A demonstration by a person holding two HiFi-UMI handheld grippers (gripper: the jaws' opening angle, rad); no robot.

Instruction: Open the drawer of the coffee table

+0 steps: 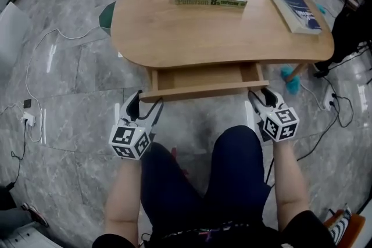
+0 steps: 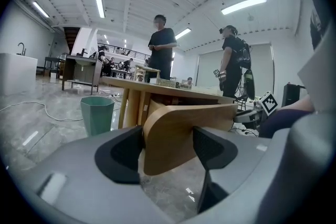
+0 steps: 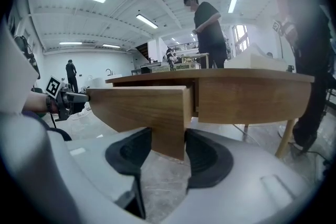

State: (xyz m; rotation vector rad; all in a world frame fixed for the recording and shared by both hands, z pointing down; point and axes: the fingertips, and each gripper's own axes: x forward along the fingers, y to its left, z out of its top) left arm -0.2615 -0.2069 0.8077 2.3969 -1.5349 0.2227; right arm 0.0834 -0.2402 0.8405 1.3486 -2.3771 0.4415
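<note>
The pulling step is judged to be in hand. In the head view the drawer (image 1: 200,77) is seen partly drawn out from under the 6 o'clock edge of the coffee table (image 1: 168,32), and its inside looks bare as far as can be made out. The drawer front (image 1: 200,91) is held at both ends: the left gripper (image 1: 147,103) is set at its 9 o'clock end and the right gripper (image 1: 260,96) at its 3 o'clock end.

In the left gripper view the black pads (image 2: 125,152) are spread only as wide as the board is thick, and the rounded end of the front is clamped between them. In the right gripper view the pads (image 3: 131,153) are likewise pressed on both faces of the front, low on its squared end. Nothing else is held by either gripper.

An even, level pull toward 6 o'clock is called for next, with both ends drawn together so that the drawer is not skewed in its runners. Little room is left, since the person's knees (image 1: 232,148) lie just at 6 o'clock of the front.
</note>
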